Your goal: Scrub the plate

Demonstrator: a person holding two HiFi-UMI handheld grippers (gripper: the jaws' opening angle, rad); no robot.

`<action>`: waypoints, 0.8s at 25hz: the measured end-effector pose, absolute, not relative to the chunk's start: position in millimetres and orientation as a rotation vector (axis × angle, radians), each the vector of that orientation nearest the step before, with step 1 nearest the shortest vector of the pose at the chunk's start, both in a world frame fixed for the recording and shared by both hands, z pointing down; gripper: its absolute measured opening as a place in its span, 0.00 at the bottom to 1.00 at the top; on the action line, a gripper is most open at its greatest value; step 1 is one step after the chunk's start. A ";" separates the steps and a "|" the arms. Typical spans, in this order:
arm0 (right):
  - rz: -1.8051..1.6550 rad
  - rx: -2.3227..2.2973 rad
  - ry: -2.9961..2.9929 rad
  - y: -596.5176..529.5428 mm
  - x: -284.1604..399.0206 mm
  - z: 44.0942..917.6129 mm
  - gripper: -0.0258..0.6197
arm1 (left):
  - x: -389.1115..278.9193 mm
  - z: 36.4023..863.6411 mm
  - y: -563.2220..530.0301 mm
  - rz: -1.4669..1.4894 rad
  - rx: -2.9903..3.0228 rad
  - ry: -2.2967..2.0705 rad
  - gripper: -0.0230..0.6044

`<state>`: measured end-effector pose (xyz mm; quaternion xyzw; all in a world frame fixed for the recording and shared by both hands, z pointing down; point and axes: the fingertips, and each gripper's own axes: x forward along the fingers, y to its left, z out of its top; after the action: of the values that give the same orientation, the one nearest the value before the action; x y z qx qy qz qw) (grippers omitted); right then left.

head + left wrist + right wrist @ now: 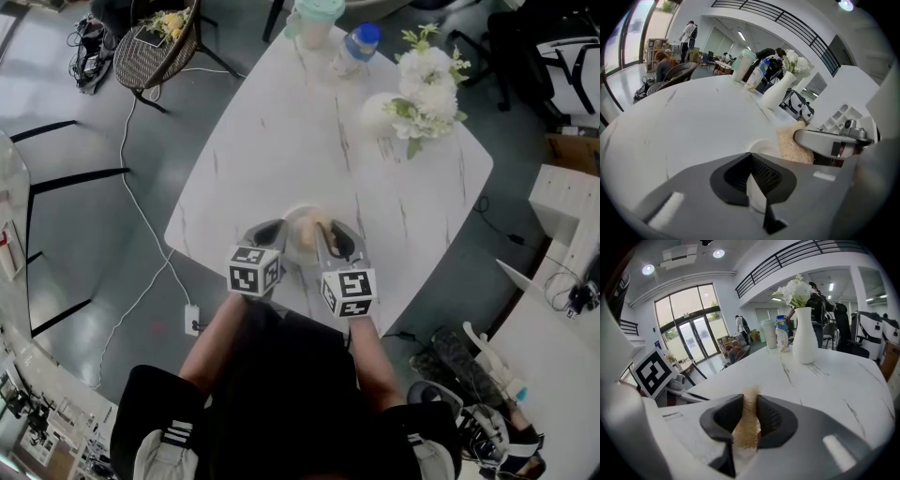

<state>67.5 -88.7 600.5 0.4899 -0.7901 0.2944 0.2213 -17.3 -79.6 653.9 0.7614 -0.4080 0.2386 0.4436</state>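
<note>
One plate (296, 218) at the near edge of the table (281, 122), one tan sponge (747, 423), two grippers: left gripper (751, 158) pinched tight on the plate's near rim, right gripper (749, 405) clamping the sponge over the plate; one vase (380, 112), one bottle (356, 47) and one cup (314, 19) far back

We find the surface (272, 131) bare through its left and middle. Toward the far right, the vase of flowers (417, 94), bottle (356, 47) and cup (314, 21) stand close together, blocking passage.
</note>
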 end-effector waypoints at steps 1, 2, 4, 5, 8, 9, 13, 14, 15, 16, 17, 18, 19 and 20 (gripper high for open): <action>0.815 1.346 -2.188 -88.1 64.8 601.1 0.18 | -17.1 654.0 -78.9 0.590 1.887 -1.012 0.05; 0.816 1.337 -2.194 -87.5 61.8 601.8 0.18 | -16.9 654.1 -78.2 0.588 1.885 -1.012 0.05; 0.819 1.317 -2.205 -86.6 54.9 604.0 0.18 | -16.8 654.7 -77.5 0.586 1.883 -1.015 0.05; 0.820 1.305 -2.210 -85.9 51.3 605.8 0.18 | -16.5 655.1 -77.3 0.585 1.883 -1.016 0.05; 0.838 1.265 -2.215 -81.1 40.5 613.6 0.18 | -15.1 656.3 -76.9 0.585 1.882 -1.016 0.05; 0.846 1.251 -2.215 -78.8 37.0 616.2 0.18 | -15.0 656.4 -76.7 0.585 1.881 -1.017 0.05; 0.849 1.222 -2.198 -72.7 30.9 626.8 0.18 | -16.0 657.1 -77.8 0.581 1.876 -1.029 0.05; 0.855 1.221 -2.191 -71.5 32.1 629.6 0.18 | -16.0 657.3 -78.0 0.579 1.875 -1.031 0.05; 0.864 1.222 -2.185 -70.3 33.6 631.9 0.18 | -16.1 657.3 -78.1 0.579 1.874 -1.033 0.05; 0.872 1.223 -2.181 -69.5 35.0 633.6 0.18 | -16.2 657.2 -78.1 0.579 1.874 -1.034 0.05; 0.875 1.223 -2.178 -68.9 36.4 634.7 0.18 | -16.2 657.0 -78.2 0.581 1.874 -1.035 0.05; 0.873 1.224 -2.175 -68.7 37.6 635.3 0.18 | -16.2 656.9 -78.2 0.582 1.874 -1.037 0.05; 0.868 1.226 -2.173 -68.6 39.0 635.6 0.18 | -16.2 656.9 -78.3 0.584 1.874 -1.038 0.05; 0.865 1.229 -2.170 -68.6 40.5 635.6 0.18 | -16.1 656.8 -78.2 0.585 1.874 -1.039 0.05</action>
<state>40.5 -68.6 635.6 0.4510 -0.7963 0.3173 0.2487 -16.1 -78.2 656.8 0.7560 -0.4189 0.2360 0.4441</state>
